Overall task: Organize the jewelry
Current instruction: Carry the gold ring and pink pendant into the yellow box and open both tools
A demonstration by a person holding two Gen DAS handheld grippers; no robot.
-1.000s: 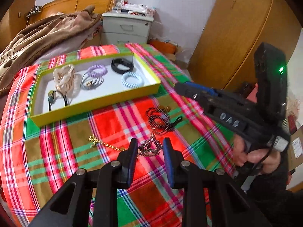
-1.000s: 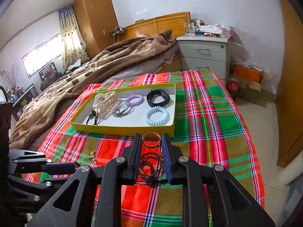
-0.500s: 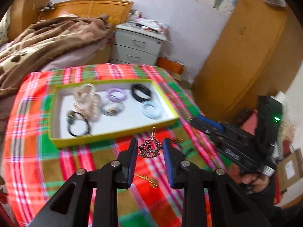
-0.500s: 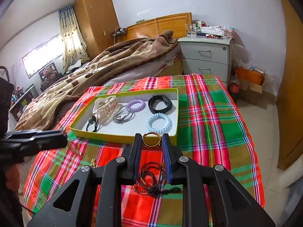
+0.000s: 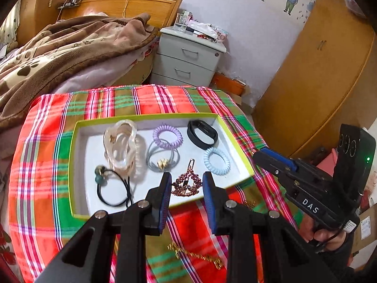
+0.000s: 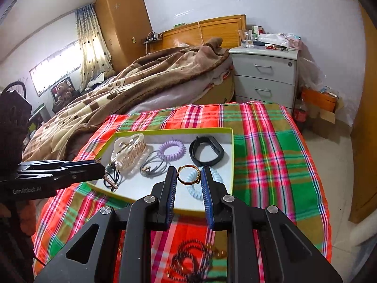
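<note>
Plaid cloth (image 5: 42, 165) covered the table under both of my grippers, and the yellow-rimmed tray (image 5: 73, 169) sat ahead of them. My left gripper (image 5: 186, 184) held a beaded triangular pendant (image 5: 186, 185) pinched at its 2 side corners, its clasp pointing away from me, hanging over the tray's near edge. My right gripper (image 6: 188, 176) held a gold ring-shaped bangle (image 6: 188, 174) across its width, jaws fairly narrow, also above the tray's near side and over the pale blue coil tie (image 6: 215, 176).

Inside the tray, beyond my left fingers, lay a clear claw clip (image 5: 121, 146), a purple coil tie (image 5: 167, 136), a grey tie (image 5: 162, 158), a black band (image 5: 202, 135) and a black elastic (image 5: 113, 188). Still on the cloth, below and behind the grippers, were a gold chain (image 5: 195, 254) and a dark bead string (image 6: 190, 259).

As I judged it, the step was to set both pieces down in bare tray floor. For the pendant, the open patch just ahead of my left fingers, between the grey tie and the blue coil, looked best. The bangle would go better a little off the blue coil, so nothing tangled. I would lower each piece close to the floor before opening, since dropping from height could bounce them out over the low rim.
</note>
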